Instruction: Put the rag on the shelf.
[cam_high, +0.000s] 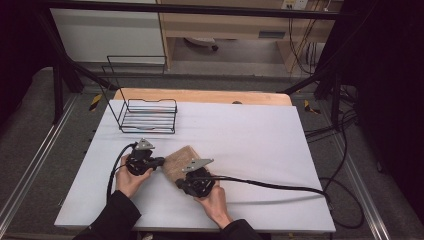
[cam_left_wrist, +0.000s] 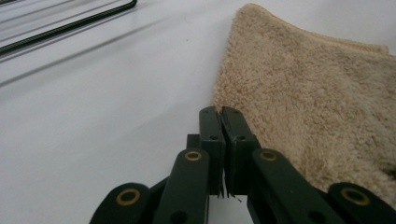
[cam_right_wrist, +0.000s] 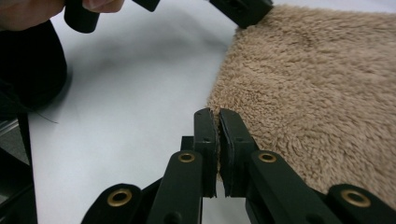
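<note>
The tan towel (cam_high: 179, 161) lies on the white table (cam_high: 260, 145), apparently folded already. Both the left gripper (cam_left_wrist: 220, 112) and the right gripper (cam_right_wrist: 213, 113) pinch its near edge, jaws together. The wire rack (cam_high: 148, 117) waits empty.

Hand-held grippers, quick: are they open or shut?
Left hand-held gripper: shut on the towel corner.
Right hand-held gripper: shut on the towel edge.

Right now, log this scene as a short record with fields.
surface: white table
cloth: tan towel, folded, lying flat on the table between the two grippers
left gripper: jaws shut at a corner of the towel's edge
right gripper: jaws shut at another corner of the towel
rack: black wire rack, empty, at the table's far left
</note>
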